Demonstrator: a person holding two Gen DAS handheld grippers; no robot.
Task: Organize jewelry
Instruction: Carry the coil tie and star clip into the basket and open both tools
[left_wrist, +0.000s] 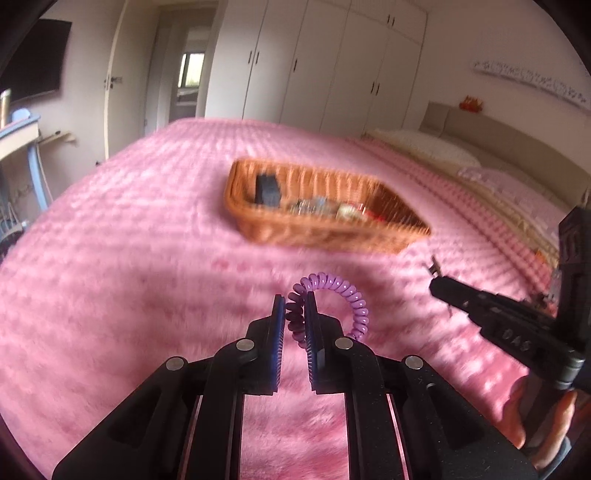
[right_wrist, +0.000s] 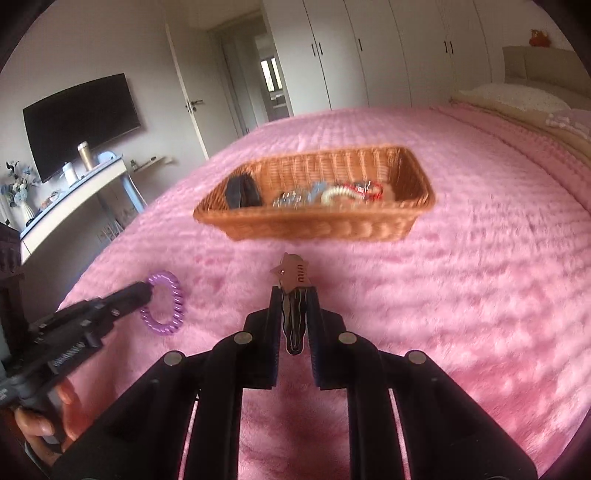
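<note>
Left claw (left_wrist: 295, 314) clamped on springy, light purple coil band (left_wrist: 347, 295); right claw (right_wrist: 293, 314) clamped on a stiff star-tipped hair clip (right_wrist: 293, 277), judged secure held mid-body, basket (right_wrist: 317, 225) ahead

Pretty clearly this was a bedroom at home: big bed (right_wrist: 461, 258) with a fluffy pink blanket, pillows (right_wrist: 517, 96) by the headboard, white wardrobes (right_wrist: 369, 48) along the wall, TV (right_wrist: 81, 122) over a desk (right_wrist: 74, 199).

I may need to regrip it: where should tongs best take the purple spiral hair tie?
Probably on one side of the purple spiral hair tie, pinching across the coil from the near side as the left tongs do; it's an open loop, so one finger passes through.
</note>
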